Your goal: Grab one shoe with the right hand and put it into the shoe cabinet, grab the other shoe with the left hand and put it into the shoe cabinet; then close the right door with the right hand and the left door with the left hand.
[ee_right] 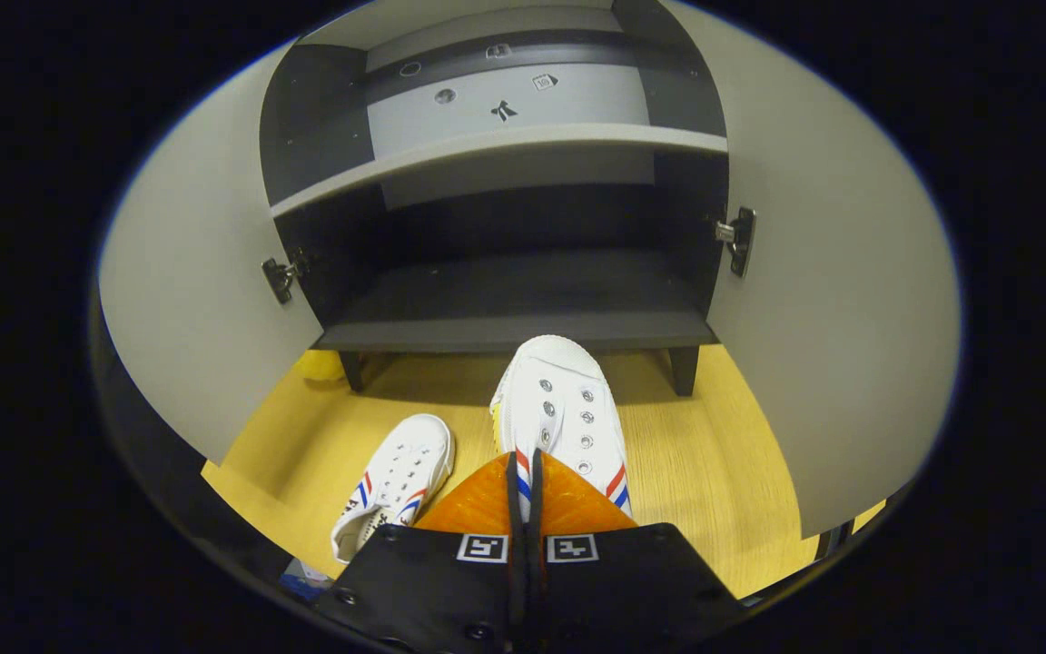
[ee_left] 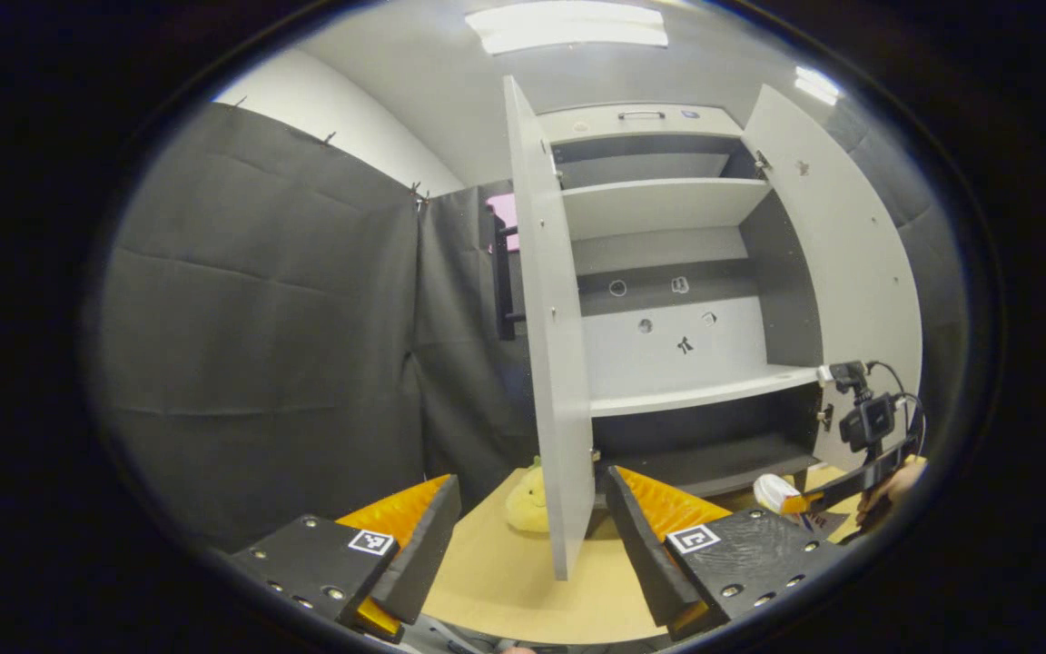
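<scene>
In the right gripper view my right gripper (ee_right: 526,465) is shut on the heel end of a white shoe (ee_right: 555,395) with red and blue stripes. The shoe hangs above the wooden floor, its toe pointing at the cabinet's dark bottom shelf (ee_right: 514,322). The other white shoe (ee_right: 396,481) lies on the floor to the left, toe toward the cabinet. In the left gripper view my left gripper (ee_left: 530,477) is open and holds nothing, facing the edge of the left door (ee_left: 555,363). At the far right, the right gripper (ee_left: 818,498) carries the held shoe (ee_left: 775,492).
The shoe cabinet (ee_left: 668,204) stands with both doors wide open, the right door (ee_right: 814,300) and left door (ee_right: 187,309) flanking the opening. Pale shelves sit above the bottom one. A yellow soft object (ee_left: 527,501) lies on the floor behind the left door.
</scene>
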A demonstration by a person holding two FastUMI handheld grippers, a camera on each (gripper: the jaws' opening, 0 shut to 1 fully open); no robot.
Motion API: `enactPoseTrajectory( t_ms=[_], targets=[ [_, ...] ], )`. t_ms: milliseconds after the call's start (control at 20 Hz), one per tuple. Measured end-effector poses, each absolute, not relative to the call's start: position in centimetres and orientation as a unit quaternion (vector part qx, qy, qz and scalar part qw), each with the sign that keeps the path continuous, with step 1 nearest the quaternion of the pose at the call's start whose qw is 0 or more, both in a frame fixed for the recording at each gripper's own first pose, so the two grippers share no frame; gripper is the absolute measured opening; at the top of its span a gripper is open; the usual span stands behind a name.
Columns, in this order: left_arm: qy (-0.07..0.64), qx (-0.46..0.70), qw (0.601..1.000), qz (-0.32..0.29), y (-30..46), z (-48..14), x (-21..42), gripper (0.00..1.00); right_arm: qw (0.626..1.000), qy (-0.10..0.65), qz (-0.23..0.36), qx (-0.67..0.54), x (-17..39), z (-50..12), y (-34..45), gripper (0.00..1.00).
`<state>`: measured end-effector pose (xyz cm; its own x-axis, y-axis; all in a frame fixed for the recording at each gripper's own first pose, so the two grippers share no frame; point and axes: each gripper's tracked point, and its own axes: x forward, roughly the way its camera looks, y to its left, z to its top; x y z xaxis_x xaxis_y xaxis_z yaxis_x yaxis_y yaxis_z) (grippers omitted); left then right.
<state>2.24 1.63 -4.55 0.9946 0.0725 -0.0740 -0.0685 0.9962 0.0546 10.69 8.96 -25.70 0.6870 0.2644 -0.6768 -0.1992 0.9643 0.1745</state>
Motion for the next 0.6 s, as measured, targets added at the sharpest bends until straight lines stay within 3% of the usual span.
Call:
enactPoseTrajectory(
  t_ms=[50,400,600],
  targets=[
    [0.035,0.024,0.999,0.033,1.4,-4.4,2.3,0.85,0.922,0.364,0.127,0.047,11.1,-24.4,8.9,0.02],
    [0.024,0.005,1.0,0.019,0.3,-4.0,3.7,0.99,0.946,0.288,0.139,0.048,13.6,-14.8,8.4,0.01],
    [0.012,0.007,1.0,0.017,0.1,-3.3,4.3,0.99,0.955,0.259,0.137,0.053,15.6,-10.8,8.2,0.01]
  ],
)
